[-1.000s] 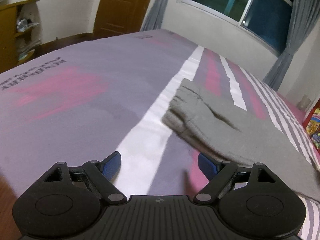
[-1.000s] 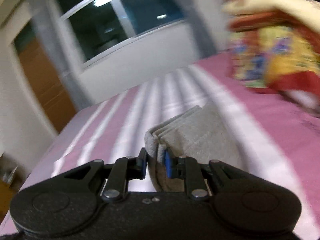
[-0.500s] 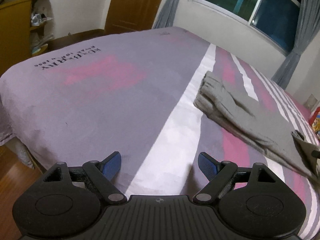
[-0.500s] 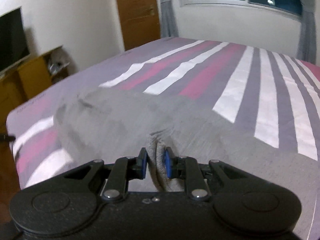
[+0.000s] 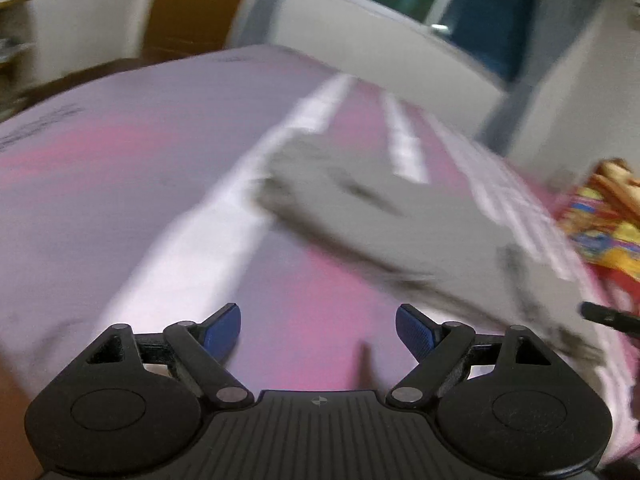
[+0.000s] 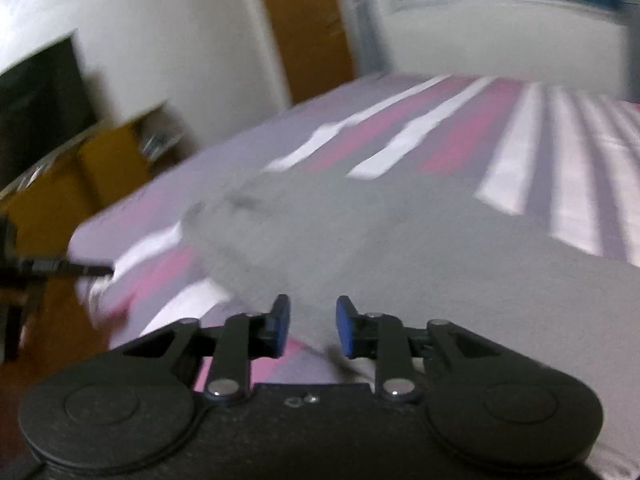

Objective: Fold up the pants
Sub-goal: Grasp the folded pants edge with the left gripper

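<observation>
Grey pants [image 5: 360,200] lie flat across the striped bed [image 5: 120,184], both frames blurred; left tool [image 5: 318,330] spread wide and empty, right tool [image 6: 312,326] parted, holding nothing; next grasp should pinch all layers at one edge.

Grey pants [image 5: 372,200] lie folded (blurred) flat across the striped bed

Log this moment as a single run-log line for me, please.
left tool: open, empty | right tool: open, empty | grey pants: lying on striped bed, released | both views motion-blurred
</observation>
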Demonstrator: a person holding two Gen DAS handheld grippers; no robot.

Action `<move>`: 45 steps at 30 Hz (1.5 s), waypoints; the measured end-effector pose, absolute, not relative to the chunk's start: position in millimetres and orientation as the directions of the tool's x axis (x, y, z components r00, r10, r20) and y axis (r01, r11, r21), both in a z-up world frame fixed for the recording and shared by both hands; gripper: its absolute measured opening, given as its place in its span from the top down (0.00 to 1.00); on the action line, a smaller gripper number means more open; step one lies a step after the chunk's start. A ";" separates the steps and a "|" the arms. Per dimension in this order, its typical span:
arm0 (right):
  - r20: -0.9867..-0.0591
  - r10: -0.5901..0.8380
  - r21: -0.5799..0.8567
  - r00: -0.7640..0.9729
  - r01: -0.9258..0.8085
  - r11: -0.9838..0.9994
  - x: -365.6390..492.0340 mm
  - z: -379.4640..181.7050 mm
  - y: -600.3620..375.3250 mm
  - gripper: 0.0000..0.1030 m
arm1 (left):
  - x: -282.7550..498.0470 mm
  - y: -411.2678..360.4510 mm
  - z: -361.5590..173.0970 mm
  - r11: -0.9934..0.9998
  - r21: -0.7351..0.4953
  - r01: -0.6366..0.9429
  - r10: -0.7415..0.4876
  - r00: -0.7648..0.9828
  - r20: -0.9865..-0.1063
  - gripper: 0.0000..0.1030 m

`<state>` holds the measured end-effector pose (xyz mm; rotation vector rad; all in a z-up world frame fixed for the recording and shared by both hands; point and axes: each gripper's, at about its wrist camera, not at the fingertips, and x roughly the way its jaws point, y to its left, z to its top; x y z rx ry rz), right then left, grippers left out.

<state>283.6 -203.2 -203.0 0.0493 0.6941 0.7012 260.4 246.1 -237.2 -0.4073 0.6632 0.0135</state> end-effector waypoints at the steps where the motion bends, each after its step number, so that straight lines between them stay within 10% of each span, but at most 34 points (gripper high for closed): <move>1: -0.563 0.579 0.261 0.590 -0.537 0.802 279.5 -202.3 -217.3 0.77 | 271.8 229.6 -232.8 0.918 -0.387 -0.086 -0.172 0.793 -0.584 0.19; 7: -0.554 0.395 0.323 0.733 -0.248 0.913 263.4 -211.8 -312.6 0.75 | 353.2 139.0 -241.3 0.765 -0.633 0.120 -0.520 0.695 -0.496 0.28; 16: -0.624 0.241 0.371 0.743 0.010 0.929 277.0 -233.9 -369.0 0.70 | 431.6 80.2 -285.4 0.631 -0.776 0.013 -0.666 0.523 -0.532 0.38; 19: -0.639 0.242 0.386 0.730 0.032 0.922 284.2 -242.9 -373.2 0.76 | 431.5 60.3 -284.5 0.699 -0.714 0.047 -0.635 0.501 -0.588 0.81; 34: -0.653 0.247 0.333 0.716 -0.021 0.943 287.2 -248.9 -381.8 0.79 | 405.4 58.1 -256.8 0.799 -0.568 0.198 -0.536 0.662 -0.524 0.78; 45: -0.703 0.227 0.281 0.674 -0.031 0.959 416.9 -260.1 -369.6 0.79 | 516.1 49.2 -264.0 0.849 -0.518 0.104 -0.462 0.620 -0.634 0.78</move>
